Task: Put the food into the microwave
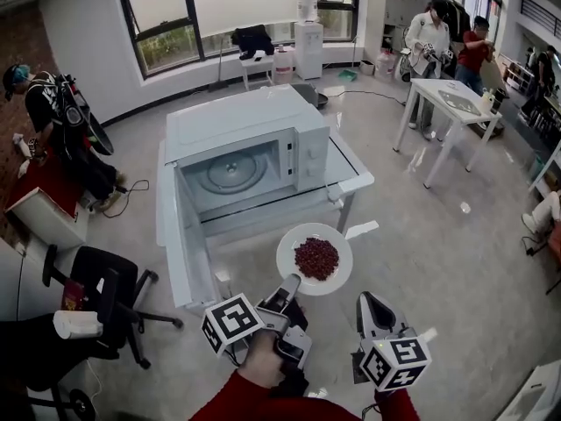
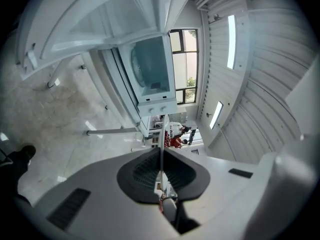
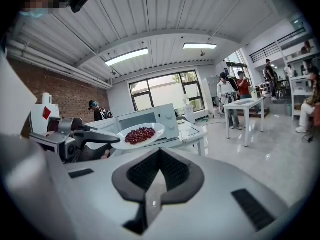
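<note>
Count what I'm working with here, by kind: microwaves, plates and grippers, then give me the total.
Microwaves: 1, the microwave
Plates: 1, the plate
Grippers: 2, the left gripper and the right gripper
Total: 4

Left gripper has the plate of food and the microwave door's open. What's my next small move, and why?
Probably ease the plate forward, kept level, toward the microwave. The left gripper pinches only its rim, the food lies loose, and the plate hangs short of the open cavity, whose turntable is bare.
</note>
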Demonstrator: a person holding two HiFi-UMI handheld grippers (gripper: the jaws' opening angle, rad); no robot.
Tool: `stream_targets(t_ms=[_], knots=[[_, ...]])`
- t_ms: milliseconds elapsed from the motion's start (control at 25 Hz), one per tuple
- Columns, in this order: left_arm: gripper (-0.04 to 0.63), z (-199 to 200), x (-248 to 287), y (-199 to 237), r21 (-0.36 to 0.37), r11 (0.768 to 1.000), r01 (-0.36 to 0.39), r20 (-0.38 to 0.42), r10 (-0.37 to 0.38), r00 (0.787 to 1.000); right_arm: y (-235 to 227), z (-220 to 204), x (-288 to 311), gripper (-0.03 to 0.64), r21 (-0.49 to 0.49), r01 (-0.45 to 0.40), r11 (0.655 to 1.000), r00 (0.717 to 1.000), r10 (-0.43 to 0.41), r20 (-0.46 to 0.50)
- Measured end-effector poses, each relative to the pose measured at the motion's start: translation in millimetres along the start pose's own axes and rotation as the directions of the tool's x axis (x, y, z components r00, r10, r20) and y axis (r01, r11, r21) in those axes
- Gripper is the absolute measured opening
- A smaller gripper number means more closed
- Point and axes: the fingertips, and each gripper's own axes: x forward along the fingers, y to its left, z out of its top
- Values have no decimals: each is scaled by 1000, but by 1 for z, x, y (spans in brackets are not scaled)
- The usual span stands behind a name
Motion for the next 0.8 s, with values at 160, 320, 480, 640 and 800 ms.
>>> stream_targets(t_ms=[160,320,480,640,800], knots=[[21,15,10,-9,15,1000,9,25,-10,1000,2,9,21,14,-7,-33,999,999,33,-8],[21,28,15,-11,25,1000,5,56,-6,998,5,16,39,14,-29,-73,997,997,73,-16],[21,39,18,-10,14,1000,-7,102,6,995,5,21,54,14,-46,-115,992,993,114,-35],[21,48,23,-8,2,1000,-15,155,15,988,5,25,72,14,-69,-170,983,984,166,-64],[21,62,33,-10,-14,1000,-19,227,21,974,6,38,96,14,-100,-252,962,966,244,-91]])
